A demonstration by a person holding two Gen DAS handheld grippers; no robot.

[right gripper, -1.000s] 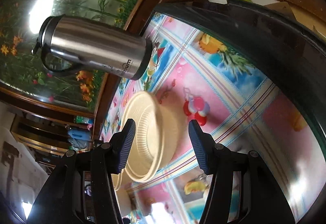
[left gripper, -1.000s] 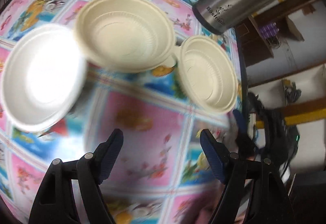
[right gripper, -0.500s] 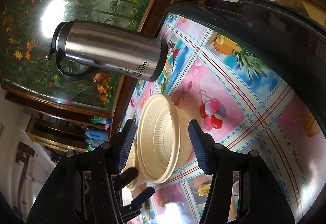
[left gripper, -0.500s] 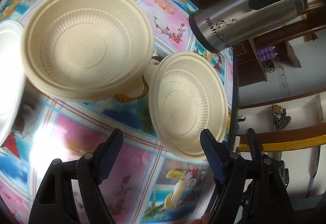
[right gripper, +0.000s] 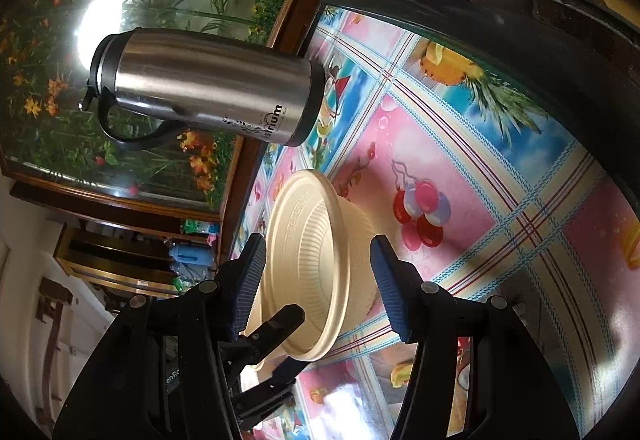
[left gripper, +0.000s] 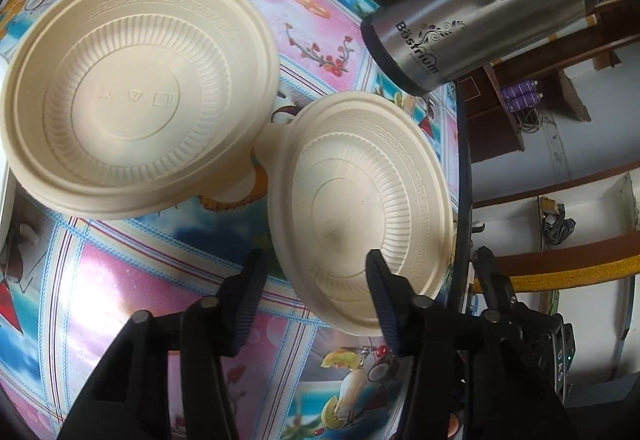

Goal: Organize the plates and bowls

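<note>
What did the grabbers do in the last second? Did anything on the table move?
The left gripper slid from the big bowl across to the smaller bowl by the table edge. Its jaws have just been closing, one finger now inside that bowl, the other outside its rim; a firm grip isn't clear yet. The right gripper kept its opening, nothing held. Both bowls and the steel flask stayed put.

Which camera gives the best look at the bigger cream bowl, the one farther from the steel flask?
The left wrist view: the bigger bowl lies fully open to it, ribbed inside and patterned rim clear. The right wrist view shows at most a cream sliver behind the smaller bowl, too hidden to identify.
</note>
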